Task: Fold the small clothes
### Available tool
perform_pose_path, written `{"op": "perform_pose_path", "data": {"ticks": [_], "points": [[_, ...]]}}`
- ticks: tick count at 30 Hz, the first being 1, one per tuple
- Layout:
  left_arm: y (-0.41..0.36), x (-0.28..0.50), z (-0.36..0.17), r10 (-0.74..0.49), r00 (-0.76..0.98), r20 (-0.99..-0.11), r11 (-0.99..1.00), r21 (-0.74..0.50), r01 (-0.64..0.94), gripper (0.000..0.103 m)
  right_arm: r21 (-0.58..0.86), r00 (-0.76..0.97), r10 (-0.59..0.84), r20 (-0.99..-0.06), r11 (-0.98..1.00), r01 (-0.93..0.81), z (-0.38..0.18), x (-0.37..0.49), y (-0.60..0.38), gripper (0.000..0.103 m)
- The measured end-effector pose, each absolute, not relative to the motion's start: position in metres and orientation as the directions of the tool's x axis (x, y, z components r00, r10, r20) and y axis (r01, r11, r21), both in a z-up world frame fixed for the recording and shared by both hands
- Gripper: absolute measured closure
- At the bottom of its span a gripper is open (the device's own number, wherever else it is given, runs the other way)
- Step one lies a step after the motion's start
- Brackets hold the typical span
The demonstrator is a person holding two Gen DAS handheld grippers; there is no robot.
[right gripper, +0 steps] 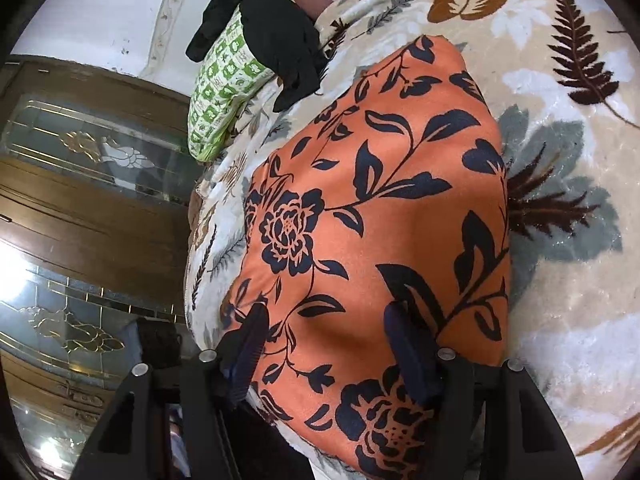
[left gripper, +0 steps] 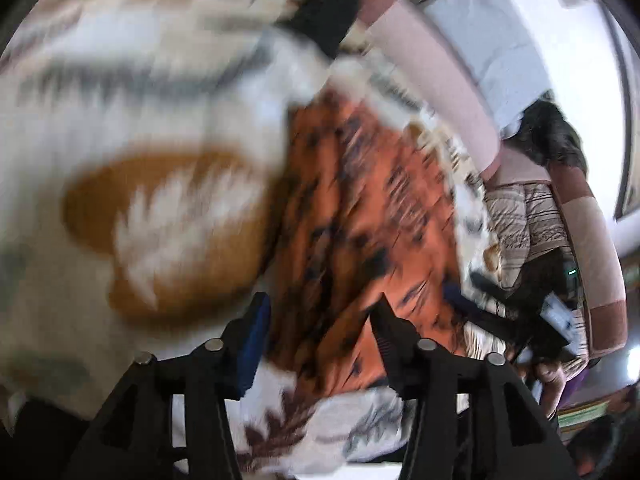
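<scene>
Right wrist view: orange floral cloth (right gripper: 372, 208) lies flat on the leaf-patterned blanket (right gripper: 560, 200). Right gripper (right gripper: 332, 344) hangs over its near edge, jaws apart, nothing clamped. Black garment (right gripper: 280, 40) drapes a green pillow (right gripper: 220, 92) beyond. Left wrist view, blurred — left gripper (left gripper: 320, 320) half-spread over the cloth's edge; grip unclear.

Orange cloth (right gripper: 380, 216) printed with navy-black roses, leaves and vines. Cream blanket (right gripper: 560, 184) beneath, scattered with dark brown ferns, grey-blue leaves and tan leaf patches. Green-and-white checked pillow (right gripper: 216, 92), draped with a plain black garment (right gripper: 276, 40). Black tongs (right gripper: 324, 340) with dark blue pads.
</scene>
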State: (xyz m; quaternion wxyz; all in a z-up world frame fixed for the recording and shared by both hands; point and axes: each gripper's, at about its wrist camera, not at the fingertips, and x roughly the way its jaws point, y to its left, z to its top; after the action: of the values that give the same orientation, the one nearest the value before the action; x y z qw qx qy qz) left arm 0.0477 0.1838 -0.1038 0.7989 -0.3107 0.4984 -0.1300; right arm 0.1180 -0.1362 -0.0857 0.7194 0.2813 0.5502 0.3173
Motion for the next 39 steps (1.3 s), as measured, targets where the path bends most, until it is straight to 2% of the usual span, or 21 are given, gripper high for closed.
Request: {"op": "perform_pose_path", "data": {"ticks": [2, 5, 6, 7, 8, 10, 12, 15, 18, 20, 22, 23, 24, 25, 26, 28, 30, 31, 34, 37, 39], "points": [[0.182, 0.066, -0.094, -0.516, 0.494, -0.7, 0.785, -0.617, -0.054, 0.042, 0.752, 0.182, 0.767, -0.616, 0.641, -0.154, -0.087, 0.12, -0.133, 0.039], [0.175, 0.115, -0.119, -0.541, 0.412, -0.733, 0.782, -0.619, -0.075, 0.042, 0.758, 0.175, 0.772, -0.61, 0.634, -0.154, -0.087, 0.122, -0.129, 0.039], [0.175, 0.127, -0.132, -0.552, 0.379, -0.743, 0.777, -0.623, -0.09, 0.047, 0.762, 0.174, 0.776, -0.606, 0.629, -0.153, -0.088, 0.122, -0.13, 0.039], [0.173, 0.141, -0.147, -0.564, 0.346, -0.75, 0.778, -0.623, -0.081, 0.061, 0.768, 0.172, 0.781, -0.6, 0.623, -0.152, -0.088, 0.122, -0.131, 0.039], [0.175, 0.144, -0.149, -0.571, 0.349, -0.743, 0.773, -0.63, -0.076, 0.066, 0.774, 0.169, 0.787, -0.593, 0.615, -0.149, -0.089, 0.122, -0.132, 0.039], [0.176, 0.145, -0.14, -0.55, 0.367, -0.75, 0.8, -0.599, -0.025, 0.071, 0.794, 0.157, 0.804, -0.573, 0.593, -0.134, -0.091, 0.123, -0.134, 0.039], [0.17, 0.142, -0.138, -0.527, 0.365, -0.767, 0.833, -0.551, 0.043, 0.071, 0.808, 0.149, 0.816, -0.558, 0.576, -0.126, -0.093, 0.124, -0.136, 0.039], [0.18, 0.14, -0.144, -0.571, 0.358, -0.739, 0.789, -0.614, -0.008, 0.062, 0.815, 0.139, 0.823, -0.551, 0.566, -0.121, -0.096, 0.125, -0.137, 0.039], [0.184, 0.139, -0.125, -0.574, 0.381, -0.725, 0.787, -0.617, 0.011, 0.054, 0.79, 0.12, 0.802, -0.585, 0.597, -0.14, -0.087, 0.127, -0.133, 0.039], [0.183, 0.149, -0.111, -0.564, 0.433, -0.703, 0.791, -0.611, 0.04, 0.042, 0.768, 0.121, 0.788, -0.604, 0.616, -0.177, -0.073, 0.128, -0.129, 0.037], [0.188, 0.161, -0.113, -0.562, 0.441, -0.7, 0.783, -0.622, 0.012, 0.041, 0.748, 0.145, 0.781, -0.607, 0.623, -0.23, -0.057, 0.135, -0.125, 0.037], [0.186, 0.173, -0.12, -0.557, 0.427, -0.712, 0.785, -0.619, -0.009, 0.046, 0.751, 0.155, 0.785, -0.599, 0.618, -0.232, -0.052, 0.141, -0.125, 0.037], [0.183, 0.18, -0.129, -0.543, 0.405, -0.735, 0.798, -0.603, -0.025, 0.056, 0.76, 0.165, 0.793, -0.587, 0.609, -0.225, -0.05, 0.148, -0.125, 0.036], [0.181, 0.189, -0.143, -0.532, 0.365, -0.764, 0.811, -0.584, -0.041, 0.073, 0.778, 0.176, 0.806, -0.566, 0.592, -0.21, -0.051, 0.159, -0.125, 0.036], [0.181, 0.192, -0.147, -0.532, 0.368, -0.763, 0.81, -0.585, -0.044, 0.073, 0.788, 0.18, 0.812, -0.556, 0.583, -0.197, -0.056, 0.168, -0.125, 0.035], [0.183, 0.196, -0.149, -0.532, 0.379, -0.757, 0.804, -0.592, -0.053, 0.074, 0.75, 0.169, 0.761, -0.627, 0.648, -0.136, -0.082, 0.187, -0.124, 0.032], [0.182, 0.193, -0.143, -0.508, 0.384, -0.771, 0.826, -0.562, -0.036, 0.074, 0.794, 0.16, 0.786, -0.598, 0.608, -0.02, -0.108, 0.196, -0.131, 0.033], [0.179, 0.19, -0.138, -0.487, 0.391, -0.781, 0.845, -0.535, -0.015, 0.069, 0.799, 0.178, 0.791, -0.586, 0.6, -0.036, -0.102, 0.193, -0.132, 0.033], [0.18, 0.176, -0.123, -0.427, 0.42, -0.801, 0.876, -0.481, -0.027, 0.047, 0.768, 0.195, 0.769, -0.609, 0.633, -0.095, -0.087, 0.177, -0.133, 0.032], [0.179, 0.157, -0.104, -0.374, 0.474, -0.797, 0.9, -0.435, -0.022, 0.038, 0.737, 0.22, 0.743, -0.632, 0.664, -0.126, -0.076, 0.153, -0.137, 0.031], [0.172, 0.143, -0.092, -0.323, 0.491, -0.809, 0.928, -0.371, -0.002, 0.038, 0.74, 0.225, 0.75, -0.622, 0.657, -0.143, -0.071, 0.137, -0.137, 0.03]]}}
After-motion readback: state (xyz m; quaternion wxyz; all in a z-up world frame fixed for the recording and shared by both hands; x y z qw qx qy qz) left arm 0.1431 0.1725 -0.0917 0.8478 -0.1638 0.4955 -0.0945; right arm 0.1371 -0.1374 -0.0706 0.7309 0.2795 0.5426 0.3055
